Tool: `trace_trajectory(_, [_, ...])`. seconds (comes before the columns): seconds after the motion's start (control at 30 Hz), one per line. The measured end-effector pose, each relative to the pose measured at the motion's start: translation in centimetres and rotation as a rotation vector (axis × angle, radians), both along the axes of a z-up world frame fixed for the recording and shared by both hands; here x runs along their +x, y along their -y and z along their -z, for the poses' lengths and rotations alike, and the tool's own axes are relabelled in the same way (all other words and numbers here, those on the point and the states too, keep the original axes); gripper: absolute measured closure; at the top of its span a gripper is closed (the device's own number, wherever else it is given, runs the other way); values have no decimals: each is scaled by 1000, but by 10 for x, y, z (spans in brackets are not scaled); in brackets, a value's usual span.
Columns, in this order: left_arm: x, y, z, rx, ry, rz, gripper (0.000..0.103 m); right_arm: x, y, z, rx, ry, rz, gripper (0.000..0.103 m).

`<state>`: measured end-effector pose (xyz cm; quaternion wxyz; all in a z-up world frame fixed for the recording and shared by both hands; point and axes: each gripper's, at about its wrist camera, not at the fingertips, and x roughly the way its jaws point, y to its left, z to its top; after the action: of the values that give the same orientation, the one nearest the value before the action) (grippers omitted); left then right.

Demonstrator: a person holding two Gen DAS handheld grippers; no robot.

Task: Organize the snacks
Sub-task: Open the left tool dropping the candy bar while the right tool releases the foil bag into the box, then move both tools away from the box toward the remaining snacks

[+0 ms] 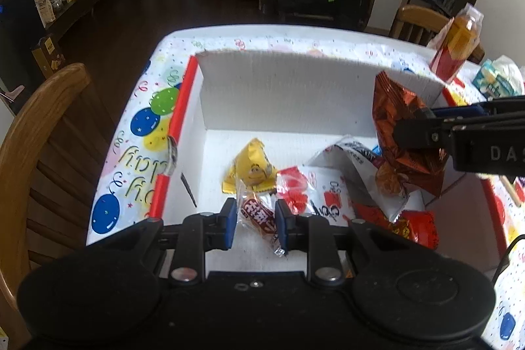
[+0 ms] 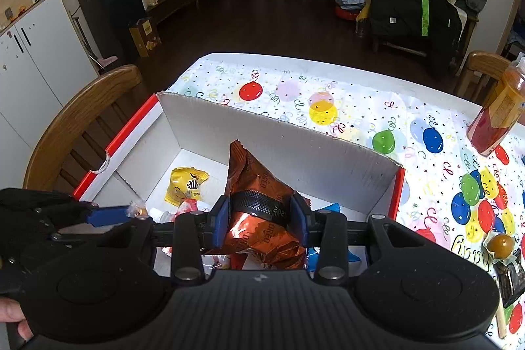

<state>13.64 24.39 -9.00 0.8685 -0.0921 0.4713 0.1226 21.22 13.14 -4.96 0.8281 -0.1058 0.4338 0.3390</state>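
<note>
A white cardboard box (image 1: 288,81) with red rims stands on the balloon tablecloth and holds several snack packets. My left gripper (image 1: 256,218) is shut on a small clear-wrapped red snack bar (image 1: 259,215), low inside the box. A yellow packet (image 1: 251,168) and a white packet (image 1: 328,192) lie beyond it. My right gripper (image 2: 259,212) is shut on an orange foil Oreo bag (image 2: 259,186) and holds it over the box (image 2: 279,133). That bag (image 1: 403,133) hangs at the right in the left wrist view.
An orange juice bottle (image 2: 498,110) stands on the table (image 2: 361,107) at the right. A tissue pack (image 1: 498,77) lies near it. A small wrapped round sweet (image 2: 498,245) lies at the right edge. Wooden chairs (image 1: 36,133) flank the table.
</note>
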Motion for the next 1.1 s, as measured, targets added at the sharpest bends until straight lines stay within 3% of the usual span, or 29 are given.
trace_trajectory(0.3, [5,6,14,15,-60,10,78,-3,8,-4,25,-20,15,62])
trace_trajectory(0.47, [4,6,16,19,-68,-8,74,-9,16,-8,41,-17,15,51])
trace_trajectory(0.63, [1,9,12,4,-58,-8,62,-16,26,-13,56,-15,13,50])
trace_trajectory(0.8, [-4,19,4,28,-37,0,40,-23,38,-20,80,-12,16,49])
trace_trajectory(0.9, [-7,24,-2,46,-20,5,37,-28,47,-24,93,-9,15,48])
trace_trajectory(1.0, [-11,26,-8,43,-7,0,34,-34,57,-29,110,1,18,39])
trace_trajectory(1.1, [-16,29,-14,49,7,-4,31,-38,69,-33,124,6,21,38])
